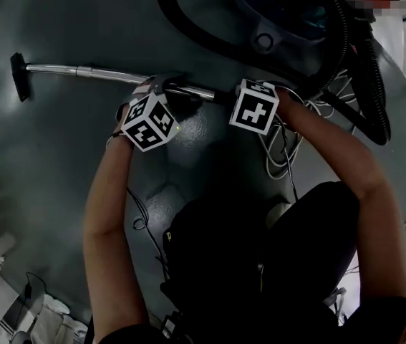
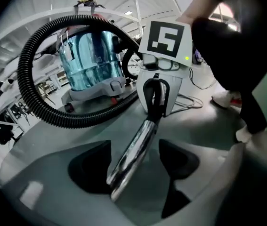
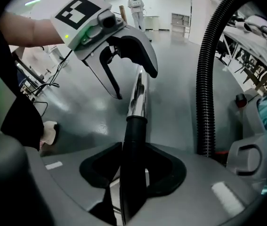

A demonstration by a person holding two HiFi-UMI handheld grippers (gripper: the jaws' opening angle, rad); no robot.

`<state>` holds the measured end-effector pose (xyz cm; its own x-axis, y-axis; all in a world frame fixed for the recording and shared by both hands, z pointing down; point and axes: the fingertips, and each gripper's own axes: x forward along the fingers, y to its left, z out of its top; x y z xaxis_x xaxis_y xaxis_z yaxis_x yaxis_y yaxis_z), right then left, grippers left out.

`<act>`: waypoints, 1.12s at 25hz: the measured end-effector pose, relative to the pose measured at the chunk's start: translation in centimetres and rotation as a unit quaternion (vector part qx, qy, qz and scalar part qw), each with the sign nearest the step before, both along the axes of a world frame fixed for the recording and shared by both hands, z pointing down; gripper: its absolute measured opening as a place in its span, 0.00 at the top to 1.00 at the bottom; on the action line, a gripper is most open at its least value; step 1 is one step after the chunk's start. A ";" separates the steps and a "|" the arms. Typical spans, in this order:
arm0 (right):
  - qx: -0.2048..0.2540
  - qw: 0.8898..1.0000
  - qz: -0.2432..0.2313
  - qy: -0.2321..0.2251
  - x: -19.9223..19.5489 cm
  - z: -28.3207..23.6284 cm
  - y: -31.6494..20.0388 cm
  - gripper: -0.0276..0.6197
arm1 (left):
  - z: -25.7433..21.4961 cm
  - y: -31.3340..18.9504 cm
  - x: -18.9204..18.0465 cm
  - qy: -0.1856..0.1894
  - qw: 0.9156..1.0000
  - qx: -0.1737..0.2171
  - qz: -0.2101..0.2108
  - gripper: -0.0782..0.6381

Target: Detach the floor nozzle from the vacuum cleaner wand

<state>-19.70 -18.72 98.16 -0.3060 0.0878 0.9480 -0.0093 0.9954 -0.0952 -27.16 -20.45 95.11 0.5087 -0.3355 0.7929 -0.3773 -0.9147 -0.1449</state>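
Now, step: the small black floor nozzle is still on the long chrome wand, which lies on the dark floor, well apart from both grippers.
Left gripper: your jaws gape wide around the wand, gripping nothing.
Right gripper: your jaws are closed on the black hose cuff.
Next: probably slide your left gripper along to the nozzle joint.
Writing: none readable, only marker squares.
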 end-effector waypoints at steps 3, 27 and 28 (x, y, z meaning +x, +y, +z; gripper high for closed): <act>-0.022 1.000 0.004 0.000 0.1 -0.9 0.7 0.73 | 0.1 1.4 1.4 -0.011 0.996 -0.065 0.068 0.46; -0.089 0.995 0.021 -0.045 -0.2 -3.8 3.5 0.73 | 1.0 4.5 3.9 -0.148 0.941 -0.177 0.248 0.64; -0.087 0.995 0.022 -0.045 -0.4 -3.7 3.6 0.73 | 1.0 4.6 3.9 -0.148 0.941 -0.180 0.247 0.64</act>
